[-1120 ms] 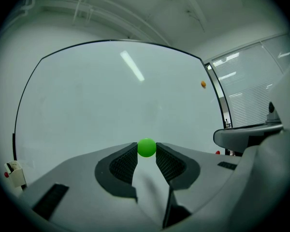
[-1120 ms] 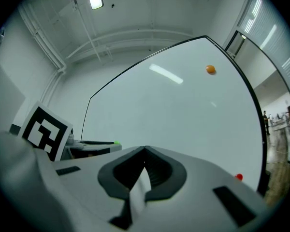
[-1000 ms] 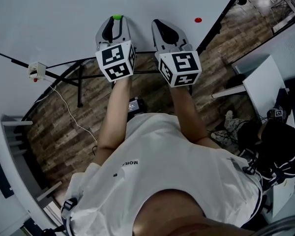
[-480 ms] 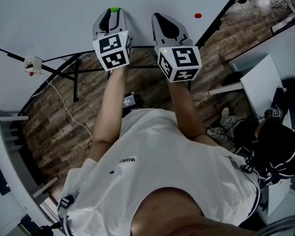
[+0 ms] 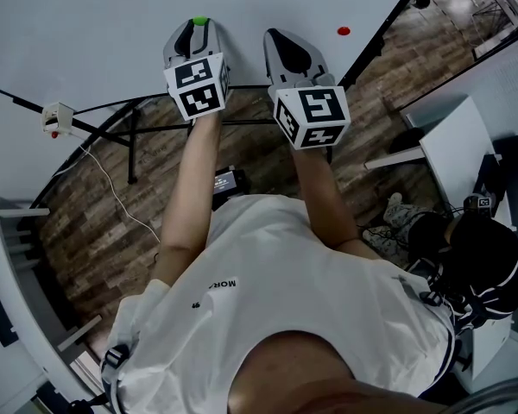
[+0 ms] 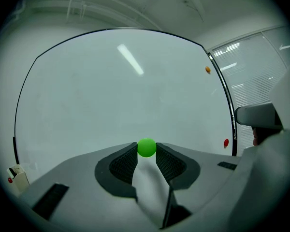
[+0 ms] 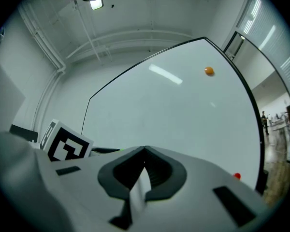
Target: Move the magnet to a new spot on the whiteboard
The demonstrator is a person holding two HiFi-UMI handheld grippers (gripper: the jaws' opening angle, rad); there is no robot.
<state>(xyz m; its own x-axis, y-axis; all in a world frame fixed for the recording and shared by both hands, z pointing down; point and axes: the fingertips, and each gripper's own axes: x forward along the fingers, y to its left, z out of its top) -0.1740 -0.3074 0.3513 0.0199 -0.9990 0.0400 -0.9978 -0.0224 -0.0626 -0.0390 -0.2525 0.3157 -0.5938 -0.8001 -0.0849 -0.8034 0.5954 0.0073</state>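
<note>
Your left gripper [image 5: 198, 31], at upper centre of the head view, is clamped on the green magnet [image 6: 146, 147]. The magnet sits between the jaw tips, in front of the whiteboard [image 5: 86, 33]. Your right gripper [image 7: 144, 151], just beside it on the right, has its jaws together and holds nothing. A red magnet [image 5: 344, 31] sits on the board at upper right.

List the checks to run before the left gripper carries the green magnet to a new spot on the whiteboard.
1. Green magnet gripped between the left gripper's pads: ok.
2. Magnet lifted off the whiteboard: cannot tell.
3. Bare board available for a new spot: ok.
4. Red magnet and orange magnet away from the gripper: ok, both off to the right.
5. Right gripper shut and empty: ok.
</note>
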